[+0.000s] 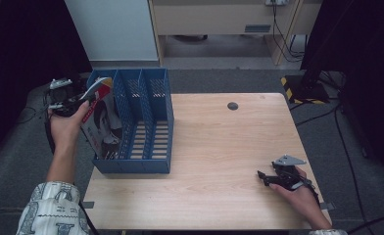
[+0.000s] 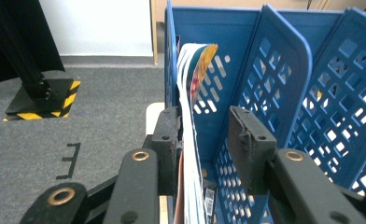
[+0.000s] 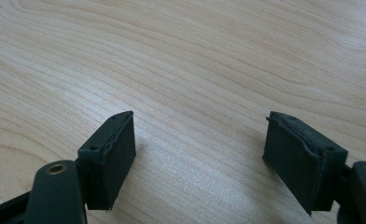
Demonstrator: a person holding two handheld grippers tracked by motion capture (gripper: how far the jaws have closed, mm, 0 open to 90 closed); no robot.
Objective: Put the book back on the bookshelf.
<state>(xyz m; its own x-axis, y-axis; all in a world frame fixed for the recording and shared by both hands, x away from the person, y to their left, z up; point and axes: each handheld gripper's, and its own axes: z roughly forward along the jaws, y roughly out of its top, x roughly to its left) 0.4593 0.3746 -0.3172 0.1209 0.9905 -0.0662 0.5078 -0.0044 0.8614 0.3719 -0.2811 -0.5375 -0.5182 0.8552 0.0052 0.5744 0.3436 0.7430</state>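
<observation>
A blue three-slot file organizer (image 1: 131,165) stands on the left part of the wooden table (image 1: 219,142). A magazine (image 1: 102,122) leans upright in its leftmost slot, top edge curled. My left gripper (image 1: 84,95) is at the magazine's top. In the left gripper view the magazine (image 2: 190,84) runs between the jaws of my left gripper (image 2: 204,121), resting against the left pad (image 2: 169,135), with a gap to the right pad; the organizer's dividers (image 2: 274,60) rise beyond. My right gripper (image 1: 263,177) rests open near the table's front right, its fingers (image 3: 111,154) spread over bare wood (image 3: 195,56).
A dark round cable hole (image 1: 233,105) sits near the table's far edge. A black stand base with yellow-black tape (image 1: 302,88) is on the grey carpet behind the table's right corner. A white panel (image 1: 111,29) and wooden furniture stand at the back.
</observation>
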